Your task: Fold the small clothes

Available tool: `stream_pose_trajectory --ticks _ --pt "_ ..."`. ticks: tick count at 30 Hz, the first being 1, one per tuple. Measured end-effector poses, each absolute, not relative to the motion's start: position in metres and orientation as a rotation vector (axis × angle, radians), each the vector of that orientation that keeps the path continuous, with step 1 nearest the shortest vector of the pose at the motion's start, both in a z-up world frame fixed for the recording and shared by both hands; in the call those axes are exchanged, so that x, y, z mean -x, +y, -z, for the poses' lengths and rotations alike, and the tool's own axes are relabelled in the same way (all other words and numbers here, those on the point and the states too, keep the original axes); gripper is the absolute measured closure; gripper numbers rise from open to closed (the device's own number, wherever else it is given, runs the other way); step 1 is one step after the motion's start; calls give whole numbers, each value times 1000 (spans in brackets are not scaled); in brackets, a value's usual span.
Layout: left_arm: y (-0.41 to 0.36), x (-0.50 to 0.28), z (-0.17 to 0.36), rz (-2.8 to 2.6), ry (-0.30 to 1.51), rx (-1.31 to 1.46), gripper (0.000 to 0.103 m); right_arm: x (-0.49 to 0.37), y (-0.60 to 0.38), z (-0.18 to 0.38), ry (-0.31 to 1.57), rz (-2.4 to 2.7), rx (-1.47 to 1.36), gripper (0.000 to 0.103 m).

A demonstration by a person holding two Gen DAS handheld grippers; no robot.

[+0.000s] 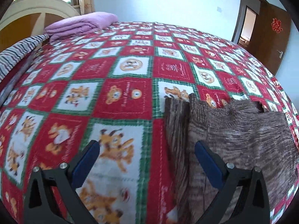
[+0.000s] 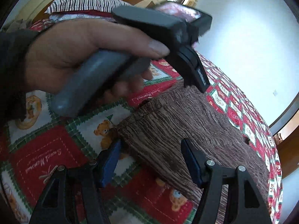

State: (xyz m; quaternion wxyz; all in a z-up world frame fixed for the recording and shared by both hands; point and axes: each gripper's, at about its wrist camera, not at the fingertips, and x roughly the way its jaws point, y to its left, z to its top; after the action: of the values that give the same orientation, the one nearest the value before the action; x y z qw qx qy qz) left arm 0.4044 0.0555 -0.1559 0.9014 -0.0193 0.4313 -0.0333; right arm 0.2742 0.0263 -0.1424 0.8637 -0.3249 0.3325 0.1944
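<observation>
Brown ribbed knit garment lay spread on the bed's red-and-green teddy-bear patchwork quilt. Your left gripper hung released at its near edge; your right gripper, likewise spread, straddled another edge, holding nothing.

Brown garment, streaked darker like wood grain, on a bedspread checked red and white with green borders and orange bears. Lilac blanket behind, a black-and-white striped cloth beside it. Both grippers' pads are blue on black.
</observation>
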Motion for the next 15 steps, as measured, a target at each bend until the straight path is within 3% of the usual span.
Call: stream_pose_trajectory --ticks 7,15 --pt "50 -427 168 66 921 50 0 -279 30 142 702 -413 661 37" --pt "41 -431 172 117 905 60 25 -285 27 142 731 -435 602 38"
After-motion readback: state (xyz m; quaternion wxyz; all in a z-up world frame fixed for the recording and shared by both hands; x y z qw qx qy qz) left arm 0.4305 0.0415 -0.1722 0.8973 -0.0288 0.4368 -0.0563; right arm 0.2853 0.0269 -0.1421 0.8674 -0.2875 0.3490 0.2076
